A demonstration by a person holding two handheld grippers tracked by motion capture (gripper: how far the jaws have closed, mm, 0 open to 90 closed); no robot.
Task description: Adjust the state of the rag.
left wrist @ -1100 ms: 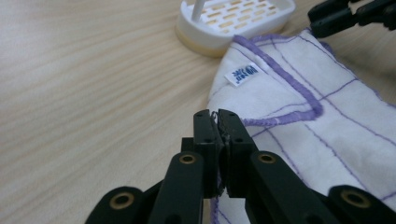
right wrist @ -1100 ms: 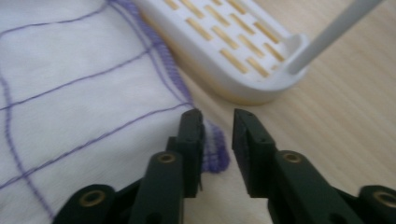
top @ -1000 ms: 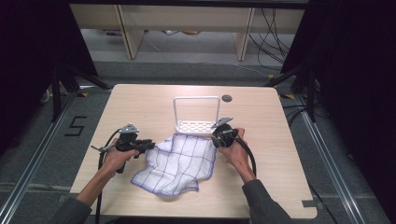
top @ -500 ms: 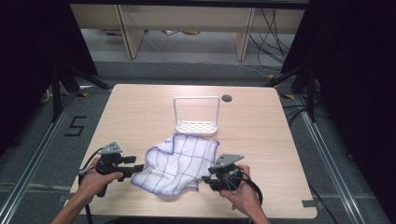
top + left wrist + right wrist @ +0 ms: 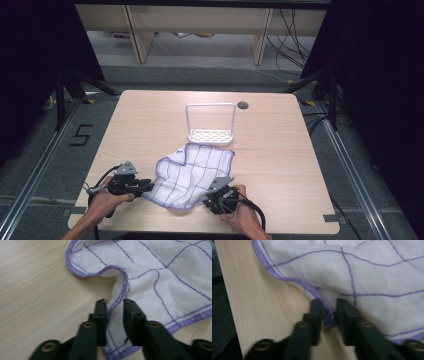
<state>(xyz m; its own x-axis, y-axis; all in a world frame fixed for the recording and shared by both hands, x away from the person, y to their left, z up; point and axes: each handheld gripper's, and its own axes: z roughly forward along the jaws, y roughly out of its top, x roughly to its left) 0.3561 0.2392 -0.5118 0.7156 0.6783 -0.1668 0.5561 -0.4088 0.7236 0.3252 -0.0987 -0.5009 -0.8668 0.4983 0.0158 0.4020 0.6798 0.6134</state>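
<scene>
Lying rumpled on the near half of the wooden table (image 5: 280, 150), the white cloth with purple grid lines (image 5: 192, 172) sits just in front of a small white rack (image 5: 210, 124). Left gripper (image 5: 115, 305) pinches its raised hem at the near-left edge, while right gripper (image 5: 329, 307) nips the purple hem at the near-right corner.

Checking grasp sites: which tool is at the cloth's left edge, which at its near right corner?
The left tool straddles the cloth at its left hem; the right tool pinches the near right corner.
</scene>
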